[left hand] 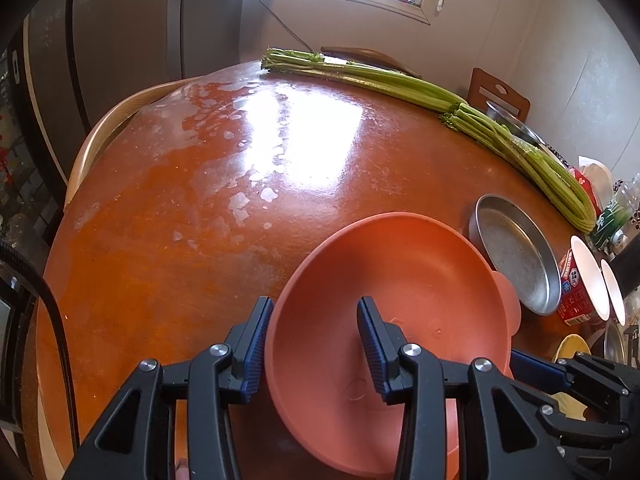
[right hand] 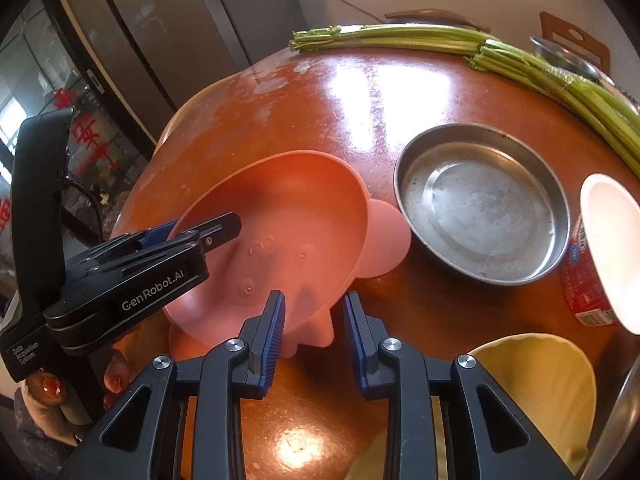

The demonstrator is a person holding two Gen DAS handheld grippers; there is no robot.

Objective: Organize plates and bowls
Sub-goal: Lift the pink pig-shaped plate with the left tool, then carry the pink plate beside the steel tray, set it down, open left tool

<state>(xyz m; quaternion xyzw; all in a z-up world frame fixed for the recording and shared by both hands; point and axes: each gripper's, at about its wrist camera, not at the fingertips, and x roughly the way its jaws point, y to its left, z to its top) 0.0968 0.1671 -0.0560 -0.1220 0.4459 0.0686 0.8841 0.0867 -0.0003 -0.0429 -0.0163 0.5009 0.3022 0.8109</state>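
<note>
- On the table [left hand: 168, 208], toward its near right part, your pink bowl [left hand: 384, 280] sits tilted, with round ear-shaped tabs on its rim; a second pink piece shows beneath its near edge.
- Your left gripper [left hand: 316, 344] straddles the bowl's near-left rim: one of its fingers [left hand: 254, 344] lies outside the wall, the other inside. The fingers are spread, with a gap on the inner side, so no firm pinch on the rim is visible.
- Your right gripper [right hand: 314, 332] hovers at the bowl's near edge, beside one tab, fingers released and holding nothing.
- Just right of the pink bowl, a round metal pan [right hand: 482, 204] rests flat on the table, close to the bowl's ear tab.
- A yellow dish [right hand: 544, 384] lies at the near right, partly hidden by the right gripper.
- A white cup with red print [right hand: 608, 248] lies on its side at the right edge.
- Two bundles of green stalks [left hand: 404, 84] run along the far right of the table.
</note>
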